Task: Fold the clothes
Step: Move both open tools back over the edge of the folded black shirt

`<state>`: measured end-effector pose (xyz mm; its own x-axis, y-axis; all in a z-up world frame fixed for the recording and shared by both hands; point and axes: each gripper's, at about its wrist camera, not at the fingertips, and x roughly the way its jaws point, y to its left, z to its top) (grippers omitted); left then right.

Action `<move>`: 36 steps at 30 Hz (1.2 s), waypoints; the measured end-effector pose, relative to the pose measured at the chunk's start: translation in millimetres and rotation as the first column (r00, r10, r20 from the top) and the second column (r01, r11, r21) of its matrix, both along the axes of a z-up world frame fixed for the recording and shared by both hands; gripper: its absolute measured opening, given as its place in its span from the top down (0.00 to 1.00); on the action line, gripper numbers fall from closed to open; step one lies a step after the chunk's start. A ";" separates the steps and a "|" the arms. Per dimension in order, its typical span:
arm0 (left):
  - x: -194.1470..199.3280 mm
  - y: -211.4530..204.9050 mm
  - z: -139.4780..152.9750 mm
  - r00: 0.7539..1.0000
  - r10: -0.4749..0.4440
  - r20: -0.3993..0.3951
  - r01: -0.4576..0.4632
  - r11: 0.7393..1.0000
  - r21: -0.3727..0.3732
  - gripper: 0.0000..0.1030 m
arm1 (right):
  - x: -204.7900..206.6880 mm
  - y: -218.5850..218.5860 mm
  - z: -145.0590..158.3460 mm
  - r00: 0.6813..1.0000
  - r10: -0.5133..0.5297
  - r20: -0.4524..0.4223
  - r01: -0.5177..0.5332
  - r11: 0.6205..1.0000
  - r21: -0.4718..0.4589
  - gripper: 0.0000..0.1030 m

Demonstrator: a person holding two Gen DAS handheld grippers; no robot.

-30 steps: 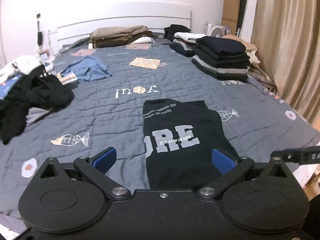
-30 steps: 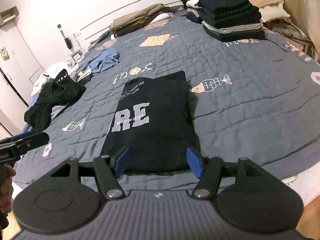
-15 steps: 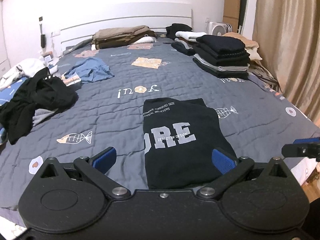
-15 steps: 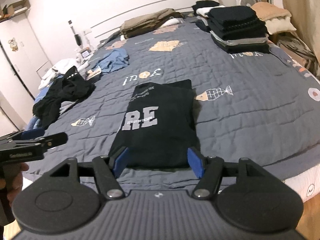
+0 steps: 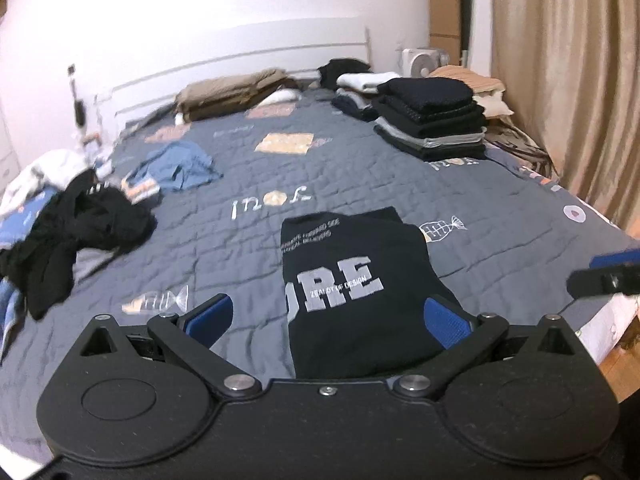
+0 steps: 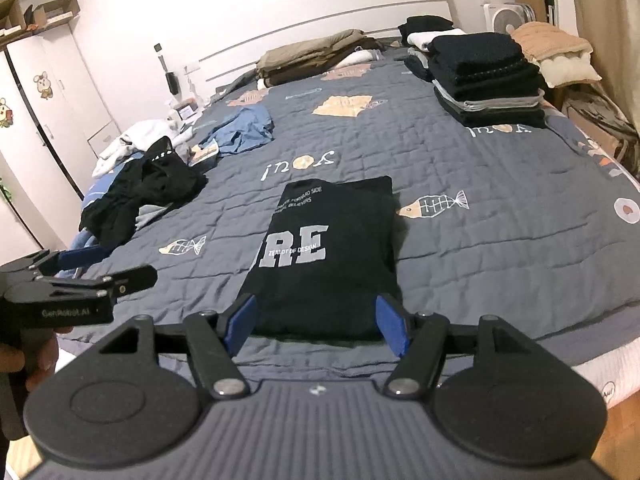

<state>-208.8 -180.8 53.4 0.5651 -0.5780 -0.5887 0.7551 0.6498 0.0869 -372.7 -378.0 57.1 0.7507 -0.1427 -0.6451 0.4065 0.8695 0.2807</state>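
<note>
The grey quilted bedspread (image 6: pixel 460 248) lay bare around the folded black printed T-shirt (image 6: pixel 328 256) on both sides and beyond it; a heap of crumpled black garments (image 6: pixel 140 196) and a rumpled blue garment (image 6: pixel 244 128) crowded the left edge; a tall stack of folded dark clothes (image 6: pixel 488 76) blocked the far right; folded khaki clothing (image 6: pixel 316 54) lined the headboard.

white fan (image 6: pixel 505 20), beige curtain (image 5: pixel 568 80), wardrobe (image 6: pixel 44 92)

Quilted bed (image 5: pixel 240 248) (folded shirt (image 5: pixel 352 280), piles)
</note>
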 end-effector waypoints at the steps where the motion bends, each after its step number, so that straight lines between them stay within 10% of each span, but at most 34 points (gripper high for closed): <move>1: 2.9 -0.1 -1.3 1.000 -0.008 -0.001 0.008 1.000 -0.002 0.00 | 2.6 0.3 -1.1 1.000 -0.009 0.001 0.009 1.000 -0.001 0.36; 36: 105.8 -32.8 -27.7 0.989 -0.124 -0.077 0.128 0.991 0.047 0.00 | 47.0 -25.7 -27.8 0.993 -0.112 -0.044 0.115 0.990 0.083 0.34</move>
